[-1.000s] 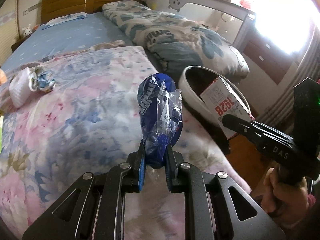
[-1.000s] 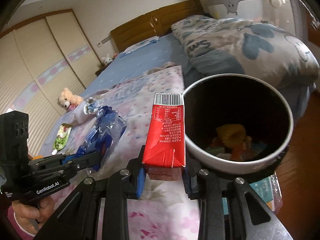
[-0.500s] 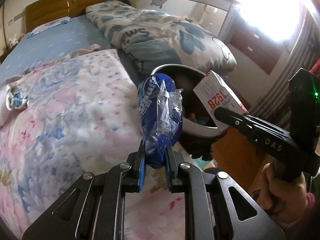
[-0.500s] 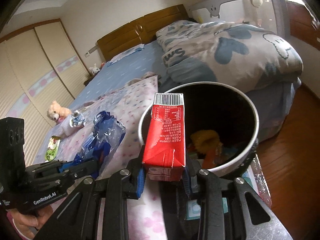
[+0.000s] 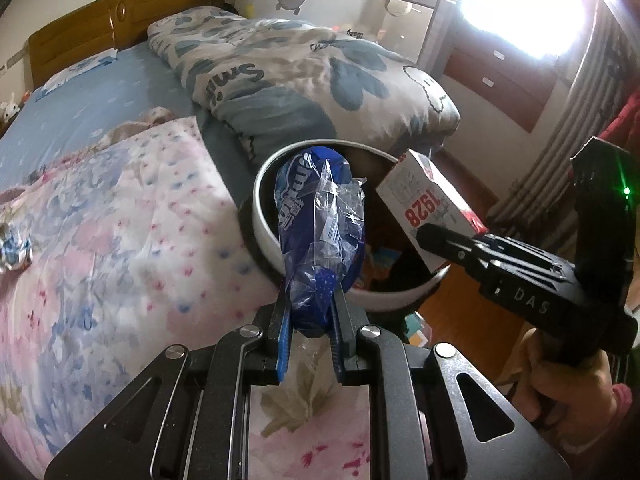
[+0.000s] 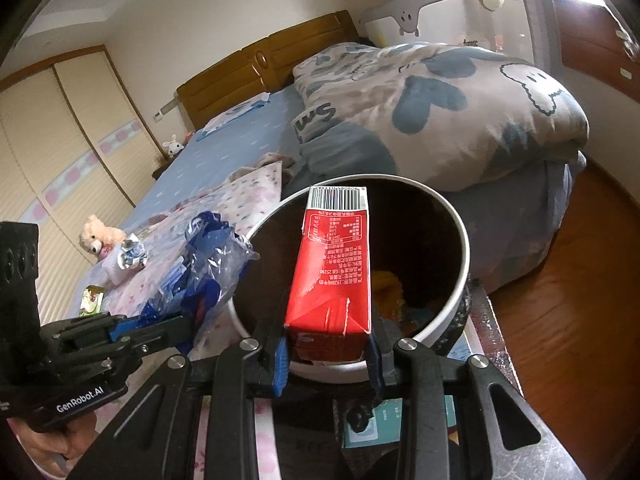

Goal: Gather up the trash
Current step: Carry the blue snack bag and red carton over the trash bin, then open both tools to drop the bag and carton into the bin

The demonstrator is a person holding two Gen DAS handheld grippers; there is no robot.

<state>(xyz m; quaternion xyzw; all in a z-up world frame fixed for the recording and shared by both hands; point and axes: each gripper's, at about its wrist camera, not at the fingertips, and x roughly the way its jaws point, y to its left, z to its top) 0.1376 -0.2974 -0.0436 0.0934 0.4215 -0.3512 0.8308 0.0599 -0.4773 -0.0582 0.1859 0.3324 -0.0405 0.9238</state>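
My left gripper (image 5: pixel 308 324) is shut on a crumpled blue plastic wrapper (image 5: pixel 320 232), which stands up over the near rim of a round white bin (image 5: pixel 262 236). My right gripper (image 6: pixel 328 344) is shut on a red drink carton (image 6: pixel 332 268), held over the open bin (image 6: pixel 460 280). The left wrist view shows the carton (image 5: pixel 428 204) above the bin's right side. In the right wrist view the wrapper (image 6: pixel 200 268) hangs at the bin's left rim. Yellow and orange trash lies inside the bin.
The bin stands beside a bed with a flowered pink quilt (image 5: pixel 120 240) and a folded grey-blue duvet (image 5: pixel 304 80). A crumpled wrapper (image 6: pixel 132 254), a teddy bear (image 6: pixel 98 234) and a green packet (image 6: pixel 90 300) lie on the bed. A wooden floor (image 6: pixel 580 300) lies to the right.
Both grippers have moved toward the bin with their loads. The wrapper now sits over the bin's rim and the carton over its opening. Neither grip has changed.
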